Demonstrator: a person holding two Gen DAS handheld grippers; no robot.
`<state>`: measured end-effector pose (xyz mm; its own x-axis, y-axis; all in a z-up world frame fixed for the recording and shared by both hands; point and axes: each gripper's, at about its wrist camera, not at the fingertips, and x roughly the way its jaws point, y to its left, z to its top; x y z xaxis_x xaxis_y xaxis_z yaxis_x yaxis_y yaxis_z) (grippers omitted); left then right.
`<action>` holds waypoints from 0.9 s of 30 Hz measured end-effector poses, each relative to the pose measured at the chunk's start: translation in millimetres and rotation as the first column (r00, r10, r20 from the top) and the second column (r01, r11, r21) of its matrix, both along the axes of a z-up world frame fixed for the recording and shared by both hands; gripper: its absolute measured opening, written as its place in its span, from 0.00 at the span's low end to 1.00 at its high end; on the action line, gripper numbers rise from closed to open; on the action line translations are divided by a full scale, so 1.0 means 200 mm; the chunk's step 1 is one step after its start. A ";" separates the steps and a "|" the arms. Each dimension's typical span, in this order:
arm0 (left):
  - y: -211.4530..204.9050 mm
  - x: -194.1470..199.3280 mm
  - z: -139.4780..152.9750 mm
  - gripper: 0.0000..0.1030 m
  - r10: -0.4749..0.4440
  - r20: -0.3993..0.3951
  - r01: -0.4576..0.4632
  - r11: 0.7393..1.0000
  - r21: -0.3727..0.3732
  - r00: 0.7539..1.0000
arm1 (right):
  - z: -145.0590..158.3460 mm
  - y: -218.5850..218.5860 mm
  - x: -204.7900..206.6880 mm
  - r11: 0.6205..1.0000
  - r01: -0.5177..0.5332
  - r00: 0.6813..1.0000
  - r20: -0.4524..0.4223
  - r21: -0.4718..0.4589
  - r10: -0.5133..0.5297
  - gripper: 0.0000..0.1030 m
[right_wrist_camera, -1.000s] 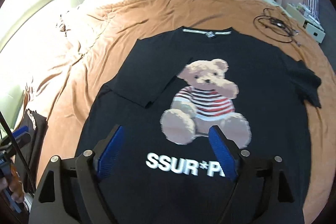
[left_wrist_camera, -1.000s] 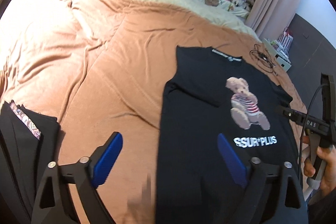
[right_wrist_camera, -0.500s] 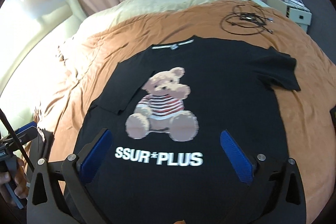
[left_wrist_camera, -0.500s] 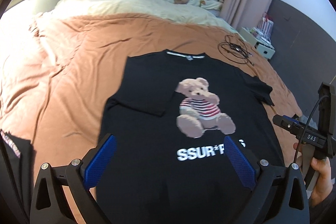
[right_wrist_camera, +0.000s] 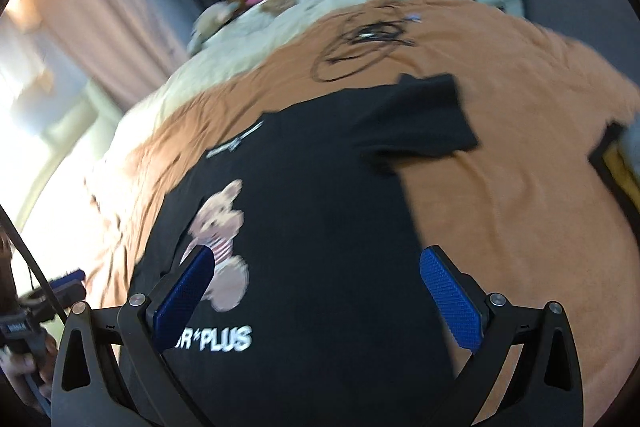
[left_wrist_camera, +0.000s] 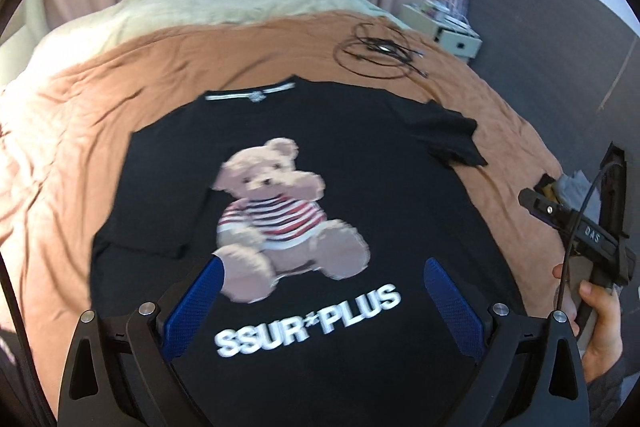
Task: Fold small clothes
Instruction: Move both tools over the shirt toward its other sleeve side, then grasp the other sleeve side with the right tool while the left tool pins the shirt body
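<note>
Black teddy-bear T-shirt (left_wrist_camera: 320, 187) lies flat on my bed's orange blanket (left_wrist_camera: 80, 147), long axis running away from me, collar (left_wrist_camera: 251, 94) far, hem near. My left tongs (left_wrist_camera: 324, 303) and right tongs (right_wrist_camera: 316, 291) both gape wide, empty, above it.

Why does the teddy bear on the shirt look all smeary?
Right wrist view: motion blur smears the bear print and the cable coil, and bright window glare washes out the left edge. Left wrist view: the bear is only slightly soft, the lettering readable; the fisheye lens bends the bed's edges.
</note>
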<state>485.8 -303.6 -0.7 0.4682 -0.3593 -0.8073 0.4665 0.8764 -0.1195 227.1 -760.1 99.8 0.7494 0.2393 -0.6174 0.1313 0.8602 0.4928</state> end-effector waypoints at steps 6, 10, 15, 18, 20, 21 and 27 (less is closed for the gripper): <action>-0.26 0.12 -0.10 0.92 -0.038 -0.026 0.038 0.999 0.018 0.999 | -0.15 -0.23 0.04 0.994 0.080 0.997 0.015 0.069 -0.081 0.89; -0.40 0.20 -0.15 0.84 -0.054 -0.035 0.055 0.998 0.031 0.998 | -0.21 -0.33 0.13 0.987 0.099 0.995 0.007 0.123 -0.100 0.82; -0.54 0.31 -0.23 0.69 -0.056 -0.061 0.058 0.998 0.026 0.997 | -0.25 -0.45 0.24 0.979 0.123 0.992 0.005 0.164 -0.125 0.74; -0.62 0.39 -0.29 0.61 -0.059 -0.075 0.062 0.998 0.033 0.995 | -0.29 -0.52 0.33 0.976 0.127 0.992 -0.002 0.175 -0.128 0.69; -0.69 0.45 -0.34 0.55 -0.057 -0.087 0.061 0.997 0.044 0.995 | -0.31 -0.56 0.40 0.974 0.127 0.992 -0.010 0.187 -0.128 0.68; -0.70 0.47 -0.36 0.52 -0.056 -0.092 0.060 0.997 0.044 0.994 | -0.32 -0.58 0.43 0.972 0.129 0.992 -0.016 0.196 -0.128 0.68; -0.84 0.64 -0.50 0.40 -0.057 -0.150 0.060 0.998 0.013 0.987 | -0.39 -0.69 0.57 0.950 0.134 0.991 -0.015 0.283 -0.136 0.68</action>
<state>613.8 -471.1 -100.6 0.3202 -0.3675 -0.8731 0.4951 0.8507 -0.1765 341.5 -898.4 22.5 0.7894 0.2997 -0.5358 0.2338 0.6602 0.7138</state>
